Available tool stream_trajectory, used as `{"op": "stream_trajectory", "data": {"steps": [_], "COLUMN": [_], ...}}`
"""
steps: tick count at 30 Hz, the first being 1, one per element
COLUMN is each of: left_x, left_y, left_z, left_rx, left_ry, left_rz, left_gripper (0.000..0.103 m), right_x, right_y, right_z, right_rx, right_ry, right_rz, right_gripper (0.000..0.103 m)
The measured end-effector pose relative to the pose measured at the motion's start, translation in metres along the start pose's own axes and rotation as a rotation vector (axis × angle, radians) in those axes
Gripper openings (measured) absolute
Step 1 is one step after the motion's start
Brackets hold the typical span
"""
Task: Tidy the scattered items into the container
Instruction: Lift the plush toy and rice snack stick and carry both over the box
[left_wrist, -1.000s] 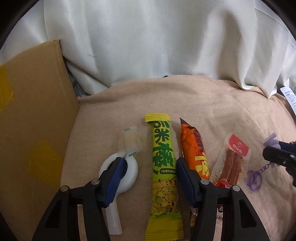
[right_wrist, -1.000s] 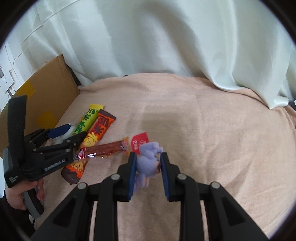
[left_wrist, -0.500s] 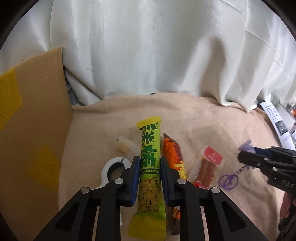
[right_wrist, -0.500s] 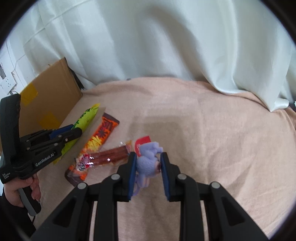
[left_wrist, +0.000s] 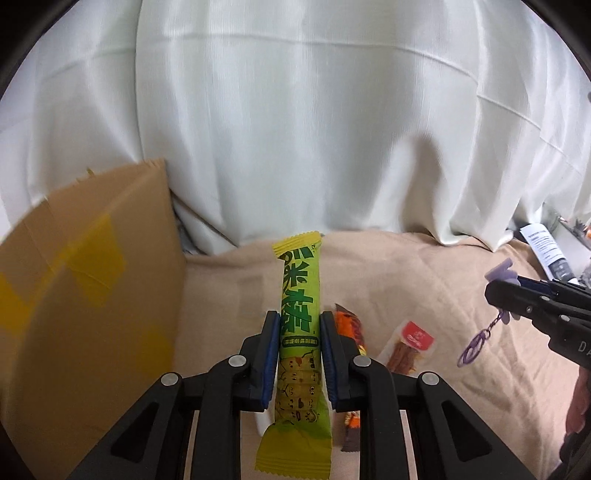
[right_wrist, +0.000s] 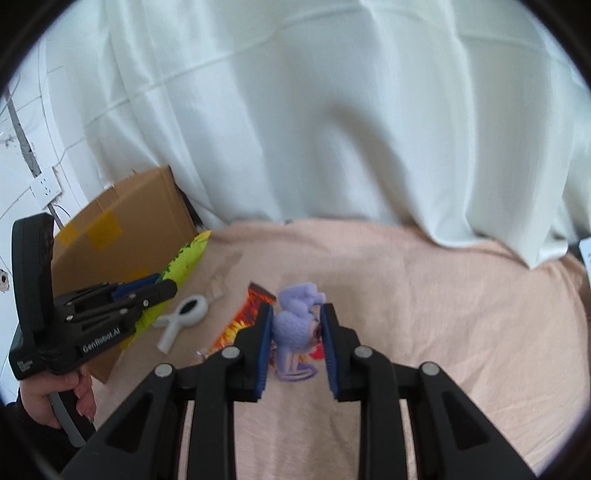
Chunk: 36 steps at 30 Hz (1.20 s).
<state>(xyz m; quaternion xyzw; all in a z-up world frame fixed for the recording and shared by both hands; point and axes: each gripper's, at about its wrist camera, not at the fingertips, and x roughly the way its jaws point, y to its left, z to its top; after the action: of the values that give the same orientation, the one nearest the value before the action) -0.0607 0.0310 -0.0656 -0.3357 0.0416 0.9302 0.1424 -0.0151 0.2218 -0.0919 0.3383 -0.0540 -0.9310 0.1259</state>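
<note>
My left gripper (left_wrist: 297, 321) is shut on a long green-yellow snack bar (left_wrist: 300, 295), lifted off the beige cloth; the bar (right_wrist: 184, 258) sticks out past its fingers beside the cardboard box (right_wrist: 125, 236). My right gripper (right_wrist: 295, 314) is shut on a purple plush keychain (right_wrist: 297, 325), whose ring (left_wrist: 474, 345) dangles below it. On the cloth lie an orange snack bar (left_wrist: 349, 325), a red-labelled meat stick packet (left_wrist: 408, 345) and a white plastic opener (right_wrist: 184, 314).
The cardboard box (left_wrist: 81, 295) with yellow tape stands at the left edge of the cloth. A white curtain (left_wrist: 295, 129) hangs behind. A small clear wrapper (right_wrist: 218, 286) lies near the opener. A printed leaflet (left_wrist: 546, 251) lies at the far right.
The left gripper closed on the green snack bar and lifted it off the cloth. The right gripper rose too, still holding the purple keychain.
</note>
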Motion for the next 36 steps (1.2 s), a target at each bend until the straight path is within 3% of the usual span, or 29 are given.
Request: {"op": "stream_trajectory", "data": {"steps": [4,15,28,36], "left_x": [0.001,-0.011,-0.015,-0.035], "left_y": [-0.006,-0.006,-0.012,-0.012], "left_z": [-0.004,-0.002,-0.001,0.016], "left_rx": [0.045,0.006,0.000,-0.040], "left_ry": [0.005,-0.008,-0.009,-0.053], "left_rz": [0.048,-0.002,-0.020,-0.036], "left_gripper": [0.022,0.022,0.022,0.022], "right_x": [0.004,0.013,0.011,0.001], "right_y": [0.006,0.013,0.011,0.010], "right_z": [0.001,-0.007,-0.004,-0.001], "right_rx": [-0.014,-0.046,-0.036,-0.009], "right_ry": [0.005,0.025,0.019,0.009], "right_rz": [-0.007,-0.085,-0.099,-0.098], "right_gripper": [0.029,0.030,0.030,0.030]}}
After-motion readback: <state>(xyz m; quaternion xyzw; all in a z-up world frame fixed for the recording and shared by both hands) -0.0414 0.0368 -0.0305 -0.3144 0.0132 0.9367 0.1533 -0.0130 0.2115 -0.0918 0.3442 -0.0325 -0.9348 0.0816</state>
